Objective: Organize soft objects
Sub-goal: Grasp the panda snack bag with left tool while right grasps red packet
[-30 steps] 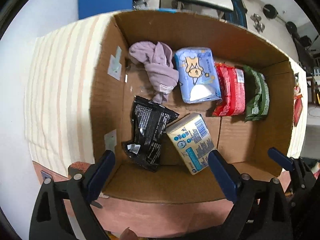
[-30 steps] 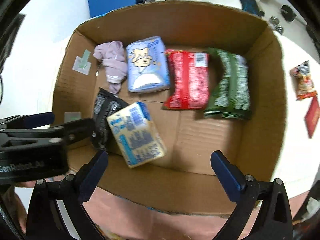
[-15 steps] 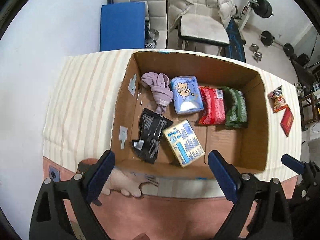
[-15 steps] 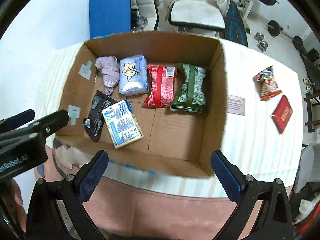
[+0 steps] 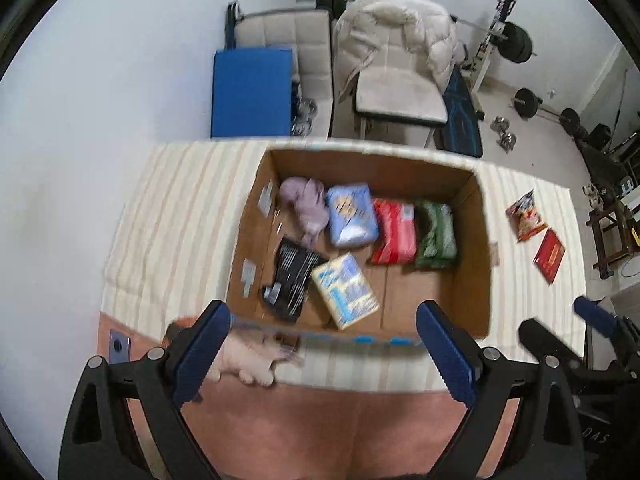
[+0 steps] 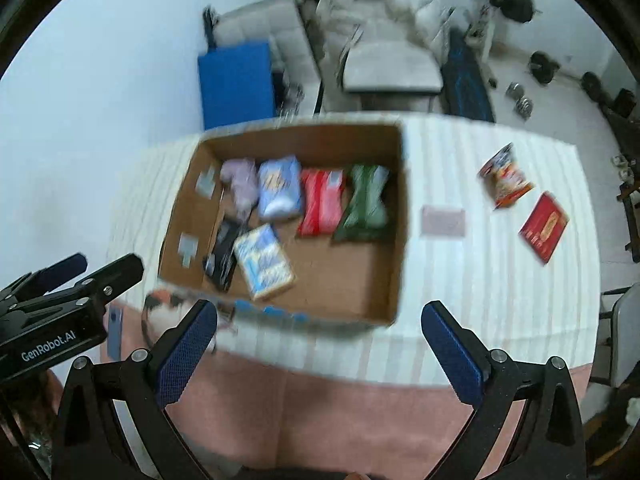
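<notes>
Both the left gripper and the right gripper are held wide open with nothing in them, a pale soft toy is seen lying just before the cardboard box, and soft packs are seen inside it.

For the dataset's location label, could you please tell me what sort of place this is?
Probably a room at home used as a gym: a black barbell on a rack, chrome dumbbells on the floor, and a white padded chair behind the striped table.
</notes>
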The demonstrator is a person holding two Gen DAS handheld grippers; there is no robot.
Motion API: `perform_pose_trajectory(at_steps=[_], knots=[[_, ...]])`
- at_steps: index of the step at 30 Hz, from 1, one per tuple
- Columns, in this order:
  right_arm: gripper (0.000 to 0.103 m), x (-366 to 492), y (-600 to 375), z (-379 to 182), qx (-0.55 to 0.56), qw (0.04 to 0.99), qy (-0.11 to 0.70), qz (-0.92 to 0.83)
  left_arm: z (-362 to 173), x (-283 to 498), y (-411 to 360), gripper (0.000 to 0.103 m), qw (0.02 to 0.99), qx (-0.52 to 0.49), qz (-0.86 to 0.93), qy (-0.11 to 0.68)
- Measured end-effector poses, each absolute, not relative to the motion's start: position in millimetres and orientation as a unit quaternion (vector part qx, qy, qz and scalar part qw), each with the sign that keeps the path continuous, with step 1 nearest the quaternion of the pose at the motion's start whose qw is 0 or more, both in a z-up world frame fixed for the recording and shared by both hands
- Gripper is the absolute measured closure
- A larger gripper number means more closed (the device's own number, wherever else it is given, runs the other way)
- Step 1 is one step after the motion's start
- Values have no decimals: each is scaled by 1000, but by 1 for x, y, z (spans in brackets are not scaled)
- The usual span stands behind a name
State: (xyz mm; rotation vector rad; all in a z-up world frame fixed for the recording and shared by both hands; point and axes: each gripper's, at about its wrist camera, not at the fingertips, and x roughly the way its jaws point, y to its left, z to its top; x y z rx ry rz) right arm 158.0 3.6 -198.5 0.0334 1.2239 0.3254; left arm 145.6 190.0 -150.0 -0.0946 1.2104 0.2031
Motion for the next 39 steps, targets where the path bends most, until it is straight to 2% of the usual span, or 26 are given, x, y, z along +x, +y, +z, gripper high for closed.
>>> perform_pose_trajectory(at_steps=[4, 7, 13, 17, 23, 25, 29, 33, 34, 35, 36, 38, 39], knots=[[0, 169, -35, -183, 6, 847, 519, 118, -146, 180, 150, 8, 828, -7, 74, 556], [0, 192, -83, -189, 70, 831, 542, 104, -151, 218, 102, 8, 832, 14, 33, 554], [0, 237, -180, -213, 120, 819, 560, 23, -182, 303, 14, 8, 813, 36, -31, 580], [0, 274, -245, -250, 154, 790, 593, -27, -229, 367, -38, 8, 771, 9, -65, 634], [0, 328, -315, -327, 206, 733, 643, -80, -334, 435, -97, 8, 672, -53, -96, 733], [1, 342, -328, -357, 215, 712, 662, -90, -366, 447, -111, 14, 645, -65, -97, 755], [4, 362, -345, -402, 232, 680, 688, -101, -422, 461, -127, 14, 599, -90, -97, 789], [5, 371, -356, -432, 246, 658, 703, -111, -443, 467, -134, 14, 595, -96, -82, 794], [5, 373, -358, -439, 247, 653, 707, -112, -439, 468, -139, 18, 606, -85, -81, 786], [5, 374, -358, -443, 249, 650, 709, -111, -437, 468, -143, 29, 614, -66, -80, 782], [5, 376, -357, -449, 247, 647, 713, -111, -434, 468, -147, 36, 623, -42, -77, 777], [5, 378, -354, -457, 241, 640, 721, -112, -430, 466, -155, 46, 631, -14, -83, 771], [5, 379, -351, -461, 240, 638, 723, -112, -428, 464, -157, 46, 635, -4, -82, 768]])
